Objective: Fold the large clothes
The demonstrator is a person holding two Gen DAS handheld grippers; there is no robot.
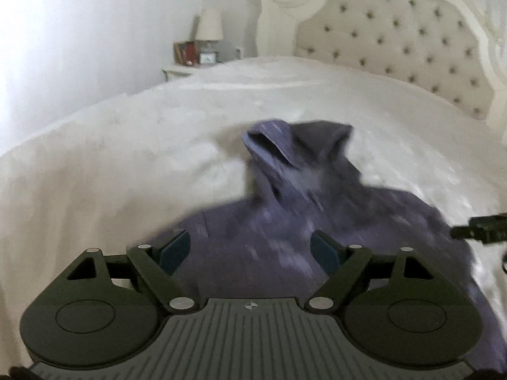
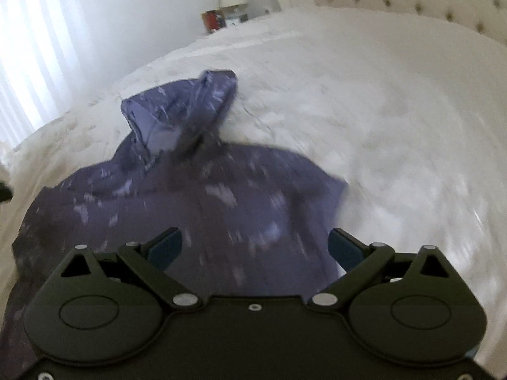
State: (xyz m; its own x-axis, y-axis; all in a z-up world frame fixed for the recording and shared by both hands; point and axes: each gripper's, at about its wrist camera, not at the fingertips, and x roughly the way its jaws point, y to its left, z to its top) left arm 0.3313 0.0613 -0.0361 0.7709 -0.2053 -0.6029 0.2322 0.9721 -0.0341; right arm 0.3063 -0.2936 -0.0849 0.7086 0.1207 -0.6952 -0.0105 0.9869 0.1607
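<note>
A purple speckled hoodie (image 1: 285,209) lies spread on the white bed, hood pointing toward the headboard. It also shows in the right wrist view (image 2: 196,196). My left gripper (image 1: 252,255) is open and empty, hovering over the hoodie's near part. My right gripper (image 2: 255,250) is open and empty above the hoodie's right side, its right finger over the bedcover. The right gripper's tip shows at the right edge of the left wrist view (image 1: 481,229). Both views are motion-blurred.
The white bedcover (image 1: 126,145) stretches all around the hoodie. A tufted cream headboard (image 1: 405,41) stands at the far right. A nightstand (image 1: 177,71) with a lamp (image 1: 209,27), books and a clock is at the far left, by the wall.
</note>
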